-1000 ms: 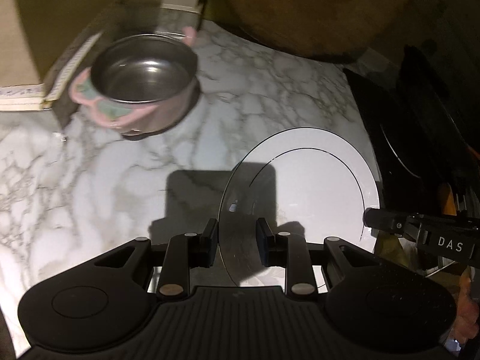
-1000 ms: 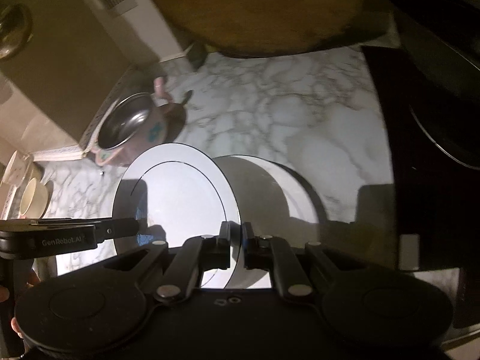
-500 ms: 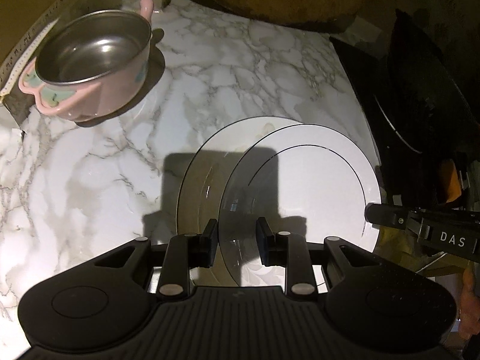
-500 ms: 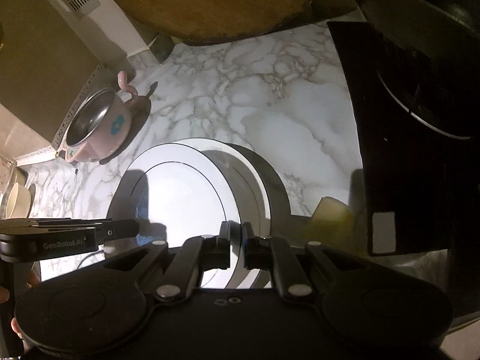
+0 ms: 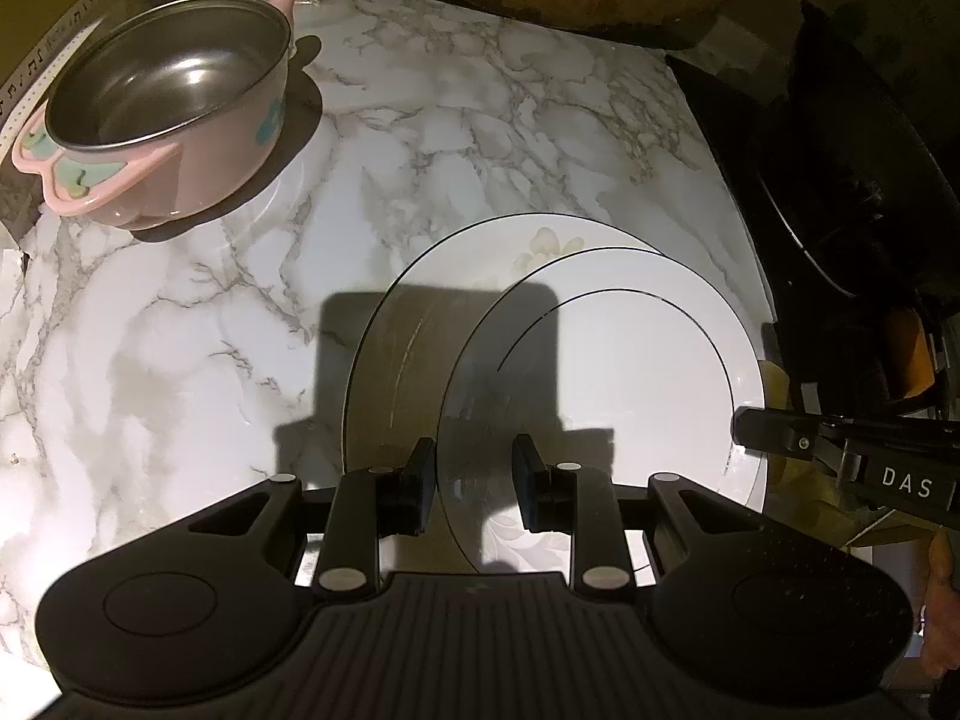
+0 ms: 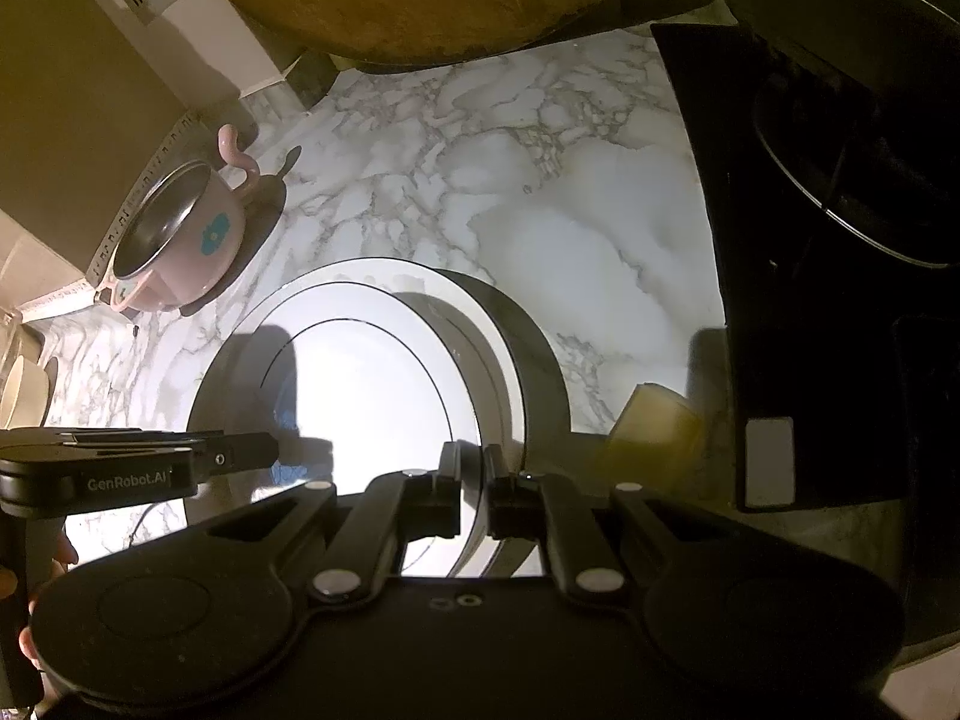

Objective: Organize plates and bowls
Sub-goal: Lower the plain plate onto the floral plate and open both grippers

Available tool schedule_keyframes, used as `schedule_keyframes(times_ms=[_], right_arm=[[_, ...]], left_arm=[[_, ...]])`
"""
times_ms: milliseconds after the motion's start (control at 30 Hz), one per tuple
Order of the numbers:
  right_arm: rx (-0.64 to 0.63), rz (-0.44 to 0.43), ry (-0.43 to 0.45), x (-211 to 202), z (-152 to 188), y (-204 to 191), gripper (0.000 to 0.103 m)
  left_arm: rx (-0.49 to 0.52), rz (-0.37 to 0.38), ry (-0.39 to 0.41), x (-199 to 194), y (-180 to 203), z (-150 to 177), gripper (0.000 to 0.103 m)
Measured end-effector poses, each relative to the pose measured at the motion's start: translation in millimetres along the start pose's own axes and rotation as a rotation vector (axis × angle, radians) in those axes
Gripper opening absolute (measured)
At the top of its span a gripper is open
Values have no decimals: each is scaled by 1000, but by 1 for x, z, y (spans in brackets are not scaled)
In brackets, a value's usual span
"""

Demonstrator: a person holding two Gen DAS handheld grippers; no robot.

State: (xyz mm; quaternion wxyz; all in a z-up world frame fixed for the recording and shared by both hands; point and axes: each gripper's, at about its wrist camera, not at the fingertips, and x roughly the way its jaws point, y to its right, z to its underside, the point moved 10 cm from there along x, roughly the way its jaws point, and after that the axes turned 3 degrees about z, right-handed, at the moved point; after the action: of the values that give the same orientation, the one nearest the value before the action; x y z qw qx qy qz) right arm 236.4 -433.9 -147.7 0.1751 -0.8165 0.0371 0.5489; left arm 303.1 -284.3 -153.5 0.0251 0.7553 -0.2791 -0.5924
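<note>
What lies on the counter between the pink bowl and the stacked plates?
Nothing: in the left wrist view, only bare marble counter separates the pink bowl from the plates. The right wrist view agrees.

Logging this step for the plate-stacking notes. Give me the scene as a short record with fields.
surface: marble counter
held item: white plate, gripped at opposite rims
left gripper: shut on the plate's rim
right gripper: shut on the plate's rim
beneath: second plate, partly covered
other dish: pink bowl, far left, empty
</note>
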Motion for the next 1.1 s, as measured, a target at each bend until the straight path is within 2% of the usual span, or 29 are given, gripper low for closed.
schedule_keyframes(times_ms=[800,967,1100], right_arm=[[-7,-29,7,7,-2,-3,7],[-12,-41,1,11,0,-8,8],[-20,-47,-6,17,2,-13,8]], left_arm=[[32,-1,26,-3,-5,4,26],[37,-17,66,-16,-7,5,26],[57,-38,130,-36,-5,4,26]])
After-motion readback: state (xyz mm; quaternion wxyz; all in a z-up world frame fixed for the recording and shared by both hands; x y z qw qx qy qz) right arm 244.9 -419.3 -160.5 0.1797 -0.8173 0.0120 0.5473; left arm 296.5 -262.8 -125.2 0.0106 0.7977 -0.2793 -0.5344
